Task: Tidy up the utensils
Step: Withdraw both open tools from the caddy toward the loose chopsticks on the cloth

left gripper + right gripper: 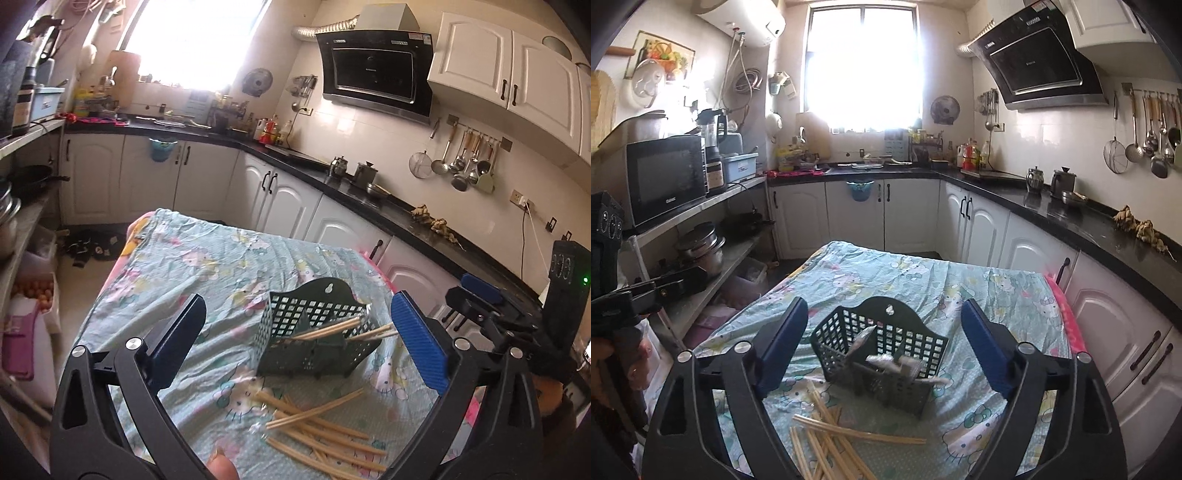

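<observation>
Dark green perforated utensil basket, upright near the middle of the bench, arched back panel on its far side. Inside: several chopsticks leaning out to the right in the left wrist view; blurred in the right wrist view, not identifiable there. Loose chopsticks, pale wood, heaped criss-cross on the cloth just near of the basket, apart from it. Cloth: pale green, cartoon print, wrinkled, covering the bench. Left tool: fingers spread wide, nothing between the pads, above the near part of the bench. Right tool: likewise spread wide, empty, basket visible between its fingers. Beyond: white cabinets, black counter, range hood, bright window.
</observation>
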Available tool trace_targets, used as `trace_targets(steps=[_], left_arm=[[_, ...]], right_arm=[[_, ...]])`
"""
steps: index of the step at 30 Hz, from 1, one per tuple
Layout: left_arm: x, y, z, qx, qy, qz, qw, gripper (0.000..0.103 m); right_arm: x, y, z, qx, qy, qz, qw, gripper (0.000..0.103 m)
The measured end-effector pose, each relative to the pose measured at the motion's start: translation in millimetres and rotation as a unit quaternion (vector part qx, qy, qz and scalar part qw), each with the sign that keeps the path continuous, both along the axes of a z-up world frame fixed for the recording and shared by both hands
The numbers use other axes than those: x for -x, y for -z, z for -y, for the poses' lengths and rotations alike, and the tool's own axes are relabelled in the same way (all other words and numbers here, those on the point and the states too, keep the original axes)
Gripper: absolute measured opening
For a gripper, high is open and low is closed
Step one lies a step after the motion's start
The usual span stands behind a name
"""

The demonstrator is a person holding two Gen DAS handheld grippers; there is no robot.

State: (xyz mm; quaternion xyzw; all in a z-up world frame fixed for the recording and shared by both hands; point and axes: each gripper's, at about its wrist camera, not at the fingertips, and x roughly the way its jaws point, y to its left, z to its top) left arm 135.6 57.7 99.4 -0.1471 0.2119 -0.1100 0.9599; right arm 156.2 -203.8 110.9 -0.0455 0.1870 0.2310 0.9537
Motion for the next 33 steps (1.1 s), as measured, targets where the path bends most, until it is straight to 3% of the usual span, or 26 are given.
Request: trace_targets(steps=[14,33], left_arm=[[38,22,-7,-0.003,-0.017,-0.014,0.9998,0.092],[61,58,-21,0.004,-0.036,-0.054,0.9979,0.092]], right_arm=[[41,15,-6,0.011,-0.018,-0.005,1.0,0.089],[65,49,-20,0.034,-0.033,-0.036,0.998,0.092]])
